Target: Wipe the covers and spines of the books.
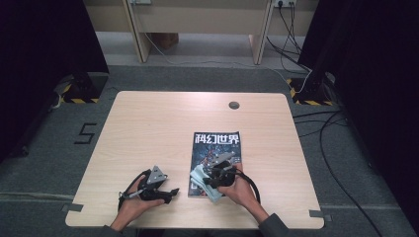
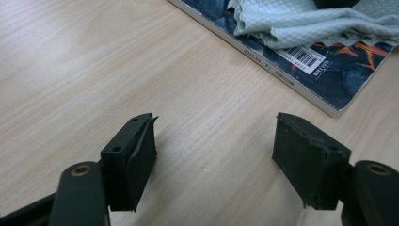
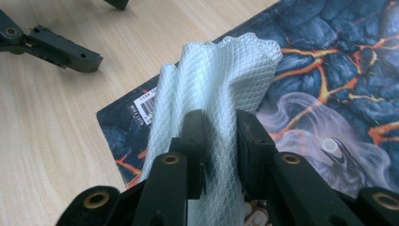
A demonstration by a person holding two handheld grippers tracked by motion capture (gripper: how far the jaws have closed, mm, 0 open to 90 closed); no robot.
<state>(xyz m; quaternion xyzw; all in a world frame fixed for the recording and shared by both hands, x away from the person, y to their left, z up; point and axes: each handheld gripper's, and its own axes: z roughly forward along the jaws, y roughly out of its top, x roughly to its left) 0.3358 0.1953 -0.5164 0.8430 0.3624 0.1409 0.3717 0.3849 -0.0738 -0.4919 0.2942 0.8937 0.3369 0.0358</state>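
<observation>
A dark magazine with white title characters and a lava-pattern cover lies on the wooden table. My right gripper is over its near left corner, shut on a pale green waffle-weave cloth that drapes onto the cover. The cloth bunches between the black pads. My left gripper rests on the bare wood left of the magazine, open with nothing between its jaws. In the left gripper view the magazine's barcode corner and the cloth lie just ahead.
A round grey cable grommet sits in the table's far edge. Cables trail over the carpet on the right. Wooden furniture legs stand beyond the table.
</observation>
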